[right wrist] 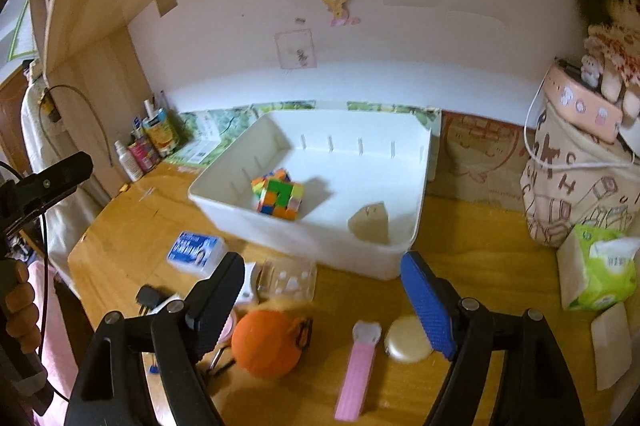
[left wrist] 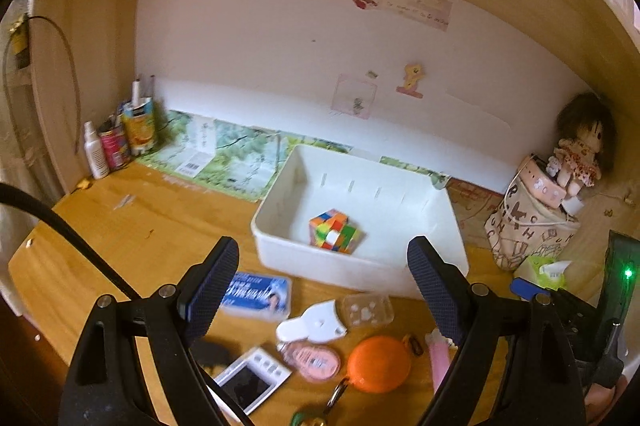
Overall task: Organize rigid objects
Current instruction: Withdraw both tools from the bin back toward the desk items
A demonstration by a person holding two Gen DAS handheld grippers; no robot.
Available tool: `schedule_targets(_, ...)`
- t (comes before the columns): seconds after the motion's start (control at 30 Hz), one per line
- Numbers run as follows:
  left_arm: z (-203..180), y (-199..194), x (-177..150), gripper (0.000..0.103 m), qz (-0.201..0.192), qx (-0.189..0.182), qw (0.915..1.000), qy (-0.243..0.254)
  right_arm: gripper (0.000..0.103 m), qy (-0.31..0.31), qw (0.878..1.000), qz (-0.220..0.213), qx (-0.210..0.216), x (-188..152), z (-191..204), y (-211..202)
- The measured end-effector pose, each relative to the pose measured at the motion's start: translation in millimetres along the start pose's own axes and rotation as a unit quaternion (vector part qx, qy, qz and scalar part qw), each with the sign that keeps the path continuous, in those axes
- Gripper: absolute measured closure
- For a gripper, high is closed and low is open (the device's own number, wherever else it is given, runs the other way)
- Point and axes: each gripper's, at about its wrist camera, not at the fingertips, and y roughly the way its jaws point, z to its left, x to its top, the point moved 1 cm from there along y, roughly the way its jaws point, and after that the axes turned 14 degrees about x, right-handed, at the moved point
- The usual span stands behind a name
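The multicoloured plastic puzzle cube [right wrist: 277, 199] lay inside the white rectangular plastic bin [right wrist: 416, 222] on our wooden counter [right wrist: 472, 250], near a tan wedge-shaped piece [right wrist: 370, 222]. An orange round pouch [right wrist: 266, 344] and pink flat strip [right wrist: 356, 374] lay before the bin. Our left tongs [left wrist: 322, 286] and right tongs [right wrist: 322, 300] stood apart, empty.

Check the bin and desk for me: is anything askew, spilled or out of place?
Nothing is spilled or damaged. The white bin sits skewed to the desk edge, holding only the puzzle cube and a tan wedge-shaped piece. The orange ball and pink strip lie loose in front of it.
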Motion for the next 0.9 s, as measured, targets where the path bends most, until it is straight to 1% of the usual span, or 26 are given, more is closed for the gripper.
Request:
schedule_targets(0.23,17,-22,-21,0.015,0.012,0.037,0.9992,0.003,0.022,0.012,0.999,0.026,0.019,-26,9,-2)
schedule_targets(0.37,27,-27,-32,0.015,0.024,0.046,0.9986,0.013,0.022,0.032,0.999,0.034,0.022,-39,14,-1)
schedule_targets(0.6,43,-23,-47,0.015,0.064,0.038,0.9960,0.051,0.022,0.082,0.995,0.050,0.013,-63,30,3)
schedule_targets(0.67,49,-21,-50,0.015,0.077,0.027,0.9948,0.062,0.022,0.098,0.994,0.052,0.011,-71,37,6)
schedule_targets(0.77,57,-17,-54,0.015,0.091,0.021,0.9924,0.080,0.022,0.121,0.991,0.056,0.008,-81,47,11)
schedule_targets(0.9,65,-7,-60,0.015,0.120,-0.001,0.9869,0.107,0.022,0.157,0.986,0.057,0.006,-96,60,18)
